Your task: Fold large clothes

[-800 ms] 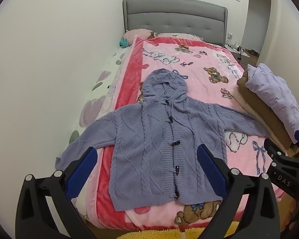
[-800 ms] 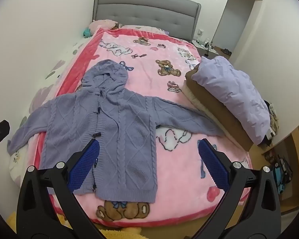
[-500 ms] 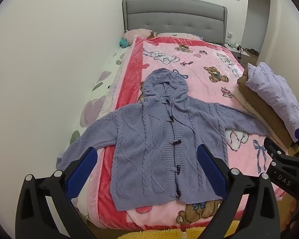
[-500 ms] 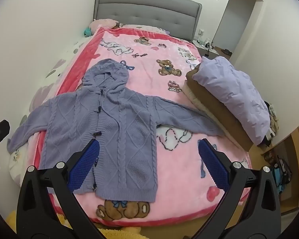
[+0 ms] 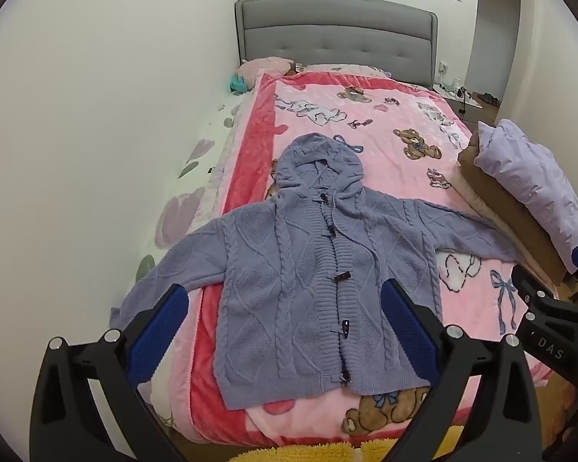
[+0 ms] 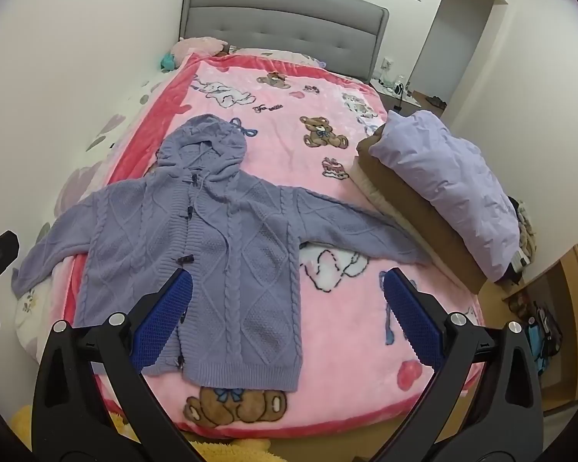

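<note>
Lavender cable-knit hooded cardigan [image 5: 308, 269] — flat, front up, sleeves spread.

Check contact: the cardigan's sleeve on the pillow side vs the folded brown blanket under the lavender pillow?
Cannot tell. In the right wrist view the purple cardigan's sleeve ends right at the base of the brown blanket; no clear gap or overlap shows. The left wrist view is no clearer.

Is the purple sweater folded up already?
No, the purple sweater lies flat on the pink blanket with both sleeves spread out wide.
</note>
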A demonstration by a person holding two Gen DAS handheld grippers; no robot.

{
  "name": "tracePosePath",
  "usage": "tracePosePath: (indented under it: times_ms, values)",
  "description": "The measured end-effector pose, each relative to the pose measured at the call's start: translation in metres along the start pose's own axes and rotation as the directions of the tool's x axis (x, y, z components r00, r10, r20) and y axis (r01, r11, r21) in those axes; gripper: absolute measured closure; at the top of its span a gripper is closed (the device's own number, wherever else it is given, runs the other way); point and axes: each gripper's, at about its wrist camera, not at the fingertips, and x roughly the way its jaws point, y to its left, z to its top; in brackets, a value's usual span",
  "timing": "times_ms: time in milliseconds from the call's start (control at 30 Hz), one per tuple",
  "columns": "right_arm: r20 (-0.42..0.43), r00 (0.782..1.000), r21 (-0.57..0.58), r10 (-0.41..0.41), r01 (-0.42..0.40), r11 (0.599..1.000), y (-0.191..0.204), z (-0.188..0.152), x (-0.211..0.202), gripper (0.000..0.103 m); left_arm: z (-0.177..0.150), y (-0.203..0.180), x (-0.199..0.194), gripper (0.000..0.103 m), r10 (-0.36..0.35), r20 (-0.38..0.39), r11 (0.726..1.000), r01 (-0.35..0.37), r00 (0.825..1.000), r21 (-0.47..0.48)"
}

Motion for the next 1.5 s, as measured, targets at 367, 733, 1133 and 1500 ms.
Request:
tracePosePath:
  times_ms: [367, 733, 1133, 1500]
  values:
    - [0.001, 1.000, -0.001, 0.000, 0.000, 1.000, -0.002, -0.001, 0.001, 0.008, 0.002, 0.000, 0.004, 0.005, -0.005, -0.004, 1.000, 0.005, 1.000, 0.007]
    - [0.002, 1.000, 0.002, -0.001, 0.001, 1.000, 0.000, 0.000, 0.002, 0.008, 0.001, 0.001, 0.004, 0.005, -0.004, -0.004, 1.000, 0.004, 1.000, 0.008]
    - [0.002, 1.000, -0.003, 0.005, -0.005, 1.000, 0.000, 0.002, 0.001, 0.008, 0.002, 0.001, 0.004, 0.005, -0.006, -0.002, 1.000, 0.006, 1.000, 0.008]
    - [0.008, 1.000, -0.005, 0.007, -0.007, 1.000, 0.006, 0.009, 0.000, 0.008, 0.002, 0.002, 0.003, 0.005, -0.003, -0.004, 1.000, 0.003, 1.000, 0.003]
